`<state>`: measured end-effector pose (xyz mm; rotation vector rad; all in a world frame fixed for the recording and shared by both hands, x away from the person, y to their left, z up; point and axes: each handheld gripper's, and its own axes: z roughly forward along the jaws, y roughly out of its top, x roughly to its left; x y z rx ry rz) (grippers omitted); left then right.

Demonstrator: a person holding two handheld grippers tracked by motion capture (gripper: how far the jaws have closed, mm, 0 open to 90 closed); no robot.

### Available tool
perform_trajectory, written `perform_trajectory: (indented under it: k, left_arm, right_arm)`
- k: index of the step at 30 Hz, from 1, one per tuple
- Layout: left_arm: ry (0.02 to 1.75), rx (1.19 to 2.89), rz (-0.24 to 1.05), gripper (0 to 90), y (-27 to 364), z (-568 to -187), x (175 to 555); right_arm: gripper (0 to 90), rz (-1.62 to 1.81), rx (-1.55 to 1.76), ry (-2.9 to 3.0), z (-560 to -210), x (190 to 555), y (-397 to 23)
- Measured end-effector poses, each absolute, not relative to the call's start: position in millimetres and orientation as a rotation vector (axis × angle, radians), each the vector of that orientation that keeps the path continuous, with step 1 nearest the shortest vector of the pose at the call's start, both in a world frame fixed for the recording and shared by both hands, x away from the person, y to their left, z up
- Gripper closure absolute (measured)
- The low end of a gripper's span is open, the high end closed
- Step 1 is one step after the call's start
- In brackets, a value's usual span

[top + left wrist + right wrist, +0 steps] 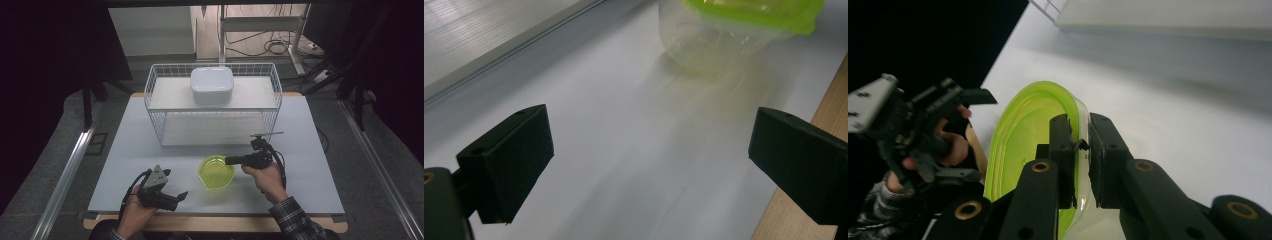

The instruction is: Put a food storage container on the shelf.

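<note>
The counter [150,150] carries three things, all placed here relative to the wire basket [214,107] standing at its far middle. A white lidded box [212,85] is set on the raised shelf inside that basket, out of the way of the work in front. The clear bowl with a green rim [217,171] is stood just in front of the basket, toward the person, apart from its wire and near its right half; it is probably kept there so that either hand can reach it.

The right gripper [230,161] is held level in front of the basket, pointed at the bowl's right side. In the right gripper view its jaws are seen drawn nearly together, one inside and one outside the bowl's wall, so the rim [1075,112] is pinched between them. A grip of that kind is judged to be meant for lifting or steadying the bowl.

The left gripper [181,196] is rested low, farther in front of the basket and left of the bowl. Its jaws are spread wide with nothing between them, and bare counter is seen in the gap.
</note>
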<state>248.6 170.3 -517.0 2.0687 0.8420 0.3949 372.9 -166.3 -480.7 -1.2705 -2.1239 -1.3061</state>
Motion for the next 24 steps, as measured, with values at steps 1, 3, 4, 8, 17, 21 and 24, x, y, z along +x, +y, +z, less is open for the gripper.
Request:
perform_trajectory:
  k: [1,3,4,8,17,21,24]
  left_arm:
    - [0.842,2.069,0.395,3.9,170.3,-517.0,248.6]
    - [0.844,2.067,0.396,3.9,170.2,-516.9,248.5]
    - [0.844,2.066,0.396,3.9,170.3,-516.8,248.5]
    - [0.844,2.069,0.396,3.9,170.4,-516.9,248.5]
    - [0.842,2.070,0.396,3.9,170.1,-517.0,248.4]
    - [0.842,2.071,0.395,3.8,169.9,-517.2,248.4]
    - [0.842,2.071,0.396,3.9,169.8,-517.1,248.3]
  right_arm:
    - [81.8,-1.306,-1.270,-2.124,-480.7,372.9,-166.3]
    - [81.8,-1.329,-1.269,-2.129,-475.8,372.2,-167.7]
    - [81.8,-1.341,-1.265,-2.116,-470.1,371.3,-168.9]
    - [81.8,-1.386,-1.260,-2.099,-458.1,370.1,-171.5]
    - [81.8,-1.456,-1.233,-2.065,-433.4,370.4,-175.5]
    - [81.9,-1.501,-1.220,-2.056,-416.7,372.3,-177.5]
    - [81.9,-1.529,-1.215,-2.048,-406.7,374.6,-178.5]
